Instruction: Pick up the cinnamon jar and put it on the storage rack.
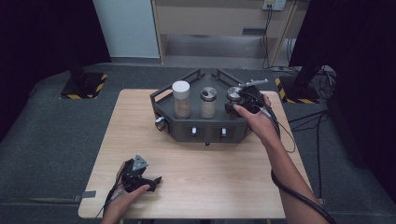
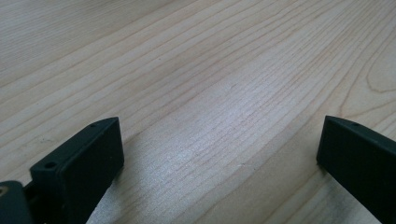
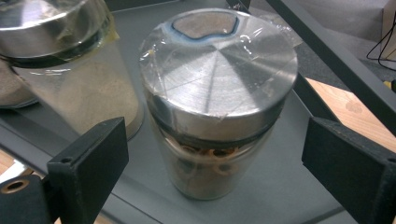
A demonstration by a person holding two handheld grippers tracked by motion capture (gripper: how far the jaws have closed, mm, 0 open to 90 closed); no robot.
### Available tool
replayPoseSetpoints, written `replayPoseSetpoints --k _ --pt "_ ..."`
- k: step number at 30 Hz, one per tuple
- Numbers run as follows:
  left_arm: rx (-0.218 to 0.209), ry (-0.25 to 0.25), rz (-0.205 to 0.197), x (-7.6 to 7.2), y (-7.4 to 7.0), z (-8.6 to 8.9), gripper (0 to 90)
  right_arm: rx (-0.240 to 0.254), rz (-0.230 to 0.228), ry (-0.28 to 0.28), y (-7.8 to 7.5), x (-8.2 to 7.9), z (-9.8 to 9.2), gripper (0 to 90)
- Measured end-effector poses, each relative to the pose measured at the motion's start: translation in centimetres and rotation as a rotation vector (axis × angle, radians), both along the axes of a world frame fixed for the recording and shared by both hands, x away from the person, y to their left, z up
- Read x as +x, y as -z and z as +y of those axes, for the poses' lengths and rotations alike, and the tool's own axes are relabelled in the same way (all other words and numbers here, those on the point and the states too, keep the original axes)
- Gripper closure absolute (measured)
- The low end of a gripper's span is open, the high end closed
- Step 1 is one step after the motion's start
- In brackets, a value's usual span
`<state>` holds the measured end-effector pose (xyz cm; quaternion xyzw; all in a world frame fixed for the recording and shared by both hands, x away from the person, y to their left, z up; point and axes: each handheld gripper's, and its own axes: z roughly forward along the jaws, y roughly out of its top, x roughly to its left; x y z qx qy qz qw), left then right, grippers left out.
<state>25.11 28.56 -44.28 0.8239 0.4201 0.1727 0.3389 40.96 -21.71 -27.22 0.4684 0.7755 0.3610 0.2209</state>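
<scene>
Three jars are seen in the dark tray. Near its front-left, the left gripper is rested on the table, jaws apart. The right gripper is spread around the metal-lidded jar, untouched, at the tray's right end.

The person's right forearm reaches forward and up the right side of the high view, hand wrapped round the black right gripper (its cable trails back along the arm). Its jaws stand wide apart, pressing on nothing. The black left gripper, grey three-cornered plate on top, lies low in the left hand, jaws spread wide.
</scene>
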Motion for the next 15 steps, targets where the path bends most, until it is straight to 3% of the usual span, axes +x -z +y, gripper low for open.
replayPoseSetpoints --k 15 --pt "0.0 0.0 0.0 0.0 0.0 0.0 0.0 -0.003 -0.016 -0.014 -0.6 -1.5 -0.7 6.7"
